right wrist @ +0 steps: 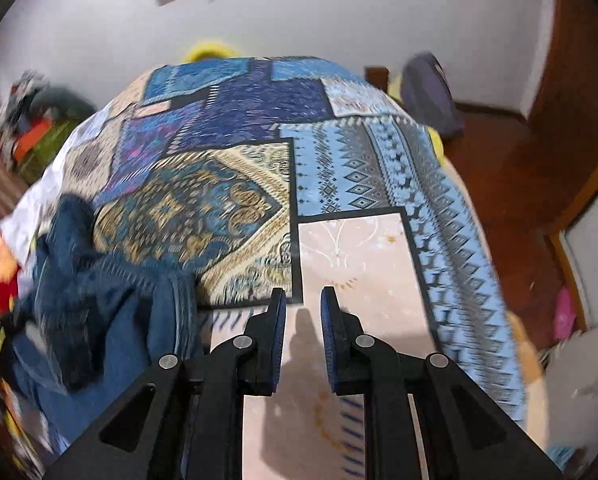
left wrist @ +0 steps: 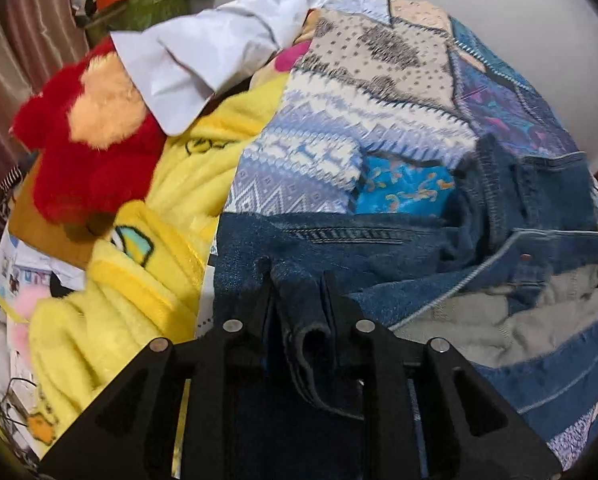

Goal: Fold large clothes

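A blue denim jacket (left wrist: pixel 439 252) with a grey lining lies crumpled on a patchwork bedspread (left wrist: pixel 339 120). My left gripper (left wrist: pixel 299 280) is shut on a fold of the denim, which bunches up between the fingers. In the right wrist view the same jacket (right wrist: pixel 99 300) lies heaped at the left on the bedspread (right wrist: pixel 359 168). My right gripper (right wrist: pixel 302 296) is open and empty, above a pale pink patch of the spread, to the right of the jacket and apart from it.
A yellow fleece blanket (left wrist: pixel 171 208), a red plush toy (left wrist: pixel 95 152) and a white cloth (left wrist: pixel 203 56) lie left of the jacket. A green box (left wrist: pixel 139 4) stands behind. The bed's right edge drops to a brown floor (right wrist: pixel 511 184); a dark bag (right wrist: pixel 427 92) sits by the wall.
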`<state>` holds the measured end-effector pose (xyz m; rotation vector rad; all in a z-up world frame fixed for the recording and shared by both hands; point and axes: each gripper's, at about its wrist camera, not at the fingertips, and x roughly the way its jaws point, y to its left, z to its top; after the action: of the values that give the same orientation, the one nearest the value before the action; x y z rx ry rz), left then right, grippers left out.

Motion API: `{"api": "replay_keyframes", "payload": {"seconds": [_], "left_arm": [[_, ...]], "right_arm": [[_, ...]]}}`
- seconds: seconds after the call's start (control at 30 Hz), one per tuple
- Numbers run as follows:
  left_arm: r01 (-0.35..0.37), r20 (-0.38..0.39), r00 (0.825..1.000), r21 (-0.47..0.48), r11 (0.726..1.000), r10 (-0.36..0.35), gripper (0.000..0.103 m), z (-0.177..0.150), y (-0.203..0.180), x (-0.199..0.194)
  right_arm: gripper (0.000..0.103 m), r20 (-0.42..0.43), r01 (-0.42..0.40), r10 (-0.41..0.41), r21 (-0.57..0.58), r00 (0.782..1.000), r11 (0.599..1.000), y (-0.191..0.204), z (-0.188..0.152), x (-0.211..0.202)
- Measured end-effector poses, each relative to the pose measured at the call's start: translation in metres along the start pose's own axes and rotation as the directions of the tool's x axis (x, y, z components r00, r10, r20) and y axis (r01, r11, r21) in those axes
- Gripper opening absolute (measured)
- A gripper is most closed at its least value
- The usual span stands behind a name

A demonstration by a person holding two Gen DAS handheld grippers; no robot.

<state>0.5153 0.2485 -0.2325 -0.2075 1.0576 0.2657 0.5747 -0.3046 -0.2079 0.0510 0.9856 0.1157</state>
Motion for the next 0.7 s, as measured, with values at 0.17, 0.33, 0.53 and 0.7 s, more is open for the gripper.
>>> {"api": "replay_keyframes", "payload": {"seconds": [0.17, 0.33, 0.53, 0.7], "left_arm": [[-0.013, 0.119, 0.993, 0.04, 0.999, 0.008, 0.053, 0.002, -0.003, -0.057], [-0.036, 0.156, 0.988, 0.169, 0.985, 0.01, 0.061, -0.012, -0.018, -0.096], [0.001, 0.107, 0.994, 0.328, 0.945, -0.038, 0.074, -0.057, -0.049, -0.096], [0.008, 0.007, 1.0, 0.398, 0.917, -0.012, 0.074, -0.089, -0.074, -0.05]], "right_arm": [[0.014, 0.034, -0.129, 0.134, -0.123, 0.99, 0.984, 0.043, -0.019, -0.041], [0.014, -0.012, -0.262, 0.267, -0.23, 0.964, 0.937, 0.092, -0.036, -0.062], [0.014, -0.06, -0.314, 0.311, -0.321, 0.948, 0.894, 0.14, -0.064, -0.066], [0.014, -0.139, -0.325, 0.294, -0.354, 0.945, 0.877, 0.166, -0.082, -0.036]]}}
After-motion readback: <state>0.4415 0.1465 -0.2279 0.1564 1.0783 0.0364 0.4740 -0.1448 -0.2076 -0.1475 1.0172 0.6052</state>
